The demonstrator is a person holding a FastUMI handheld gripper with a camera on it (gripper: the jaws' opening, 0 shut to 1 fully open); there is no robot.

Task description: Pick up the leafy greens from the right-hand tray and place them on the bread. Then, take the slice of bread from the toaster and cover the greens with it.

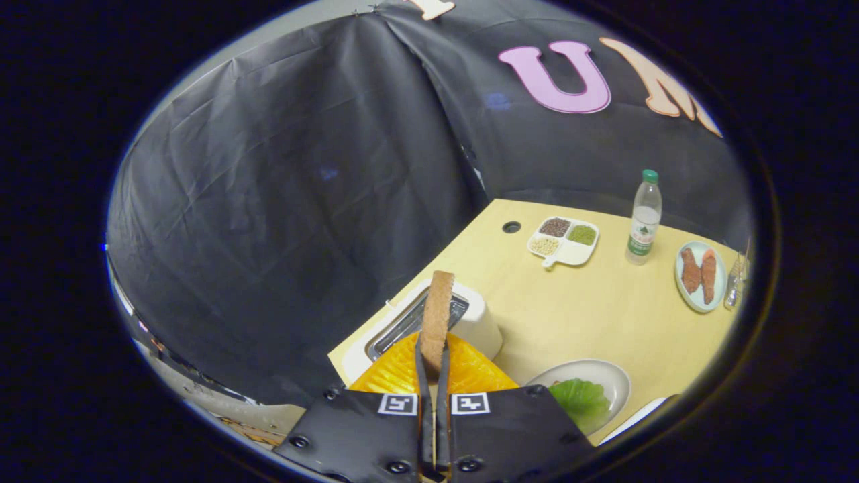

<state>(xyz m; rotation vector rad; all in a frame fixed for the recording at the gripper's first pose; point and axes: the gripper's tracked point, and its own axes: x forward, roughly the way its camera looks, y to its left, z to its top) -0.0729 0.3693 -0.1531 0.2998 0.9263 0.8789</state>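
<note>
Upright between the gripper (pixel 433 365) fingers: bread slice (pixel 437 315), above toaster (pixel 470 320).

Gripper (pixel 435 365) fingers clamp bread slice (pixel 437 312) edge-on above toaster (pixel 436 322); greens (pixel 578 397) on plate (pixel 607 376) nearby.

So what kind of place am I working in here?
Likely a staged kitchen booth: a wooden table against black cloth, with a white toaster, a divided snack dish and a water bottle. The gripper fingers pinch a bread slice.
</note>
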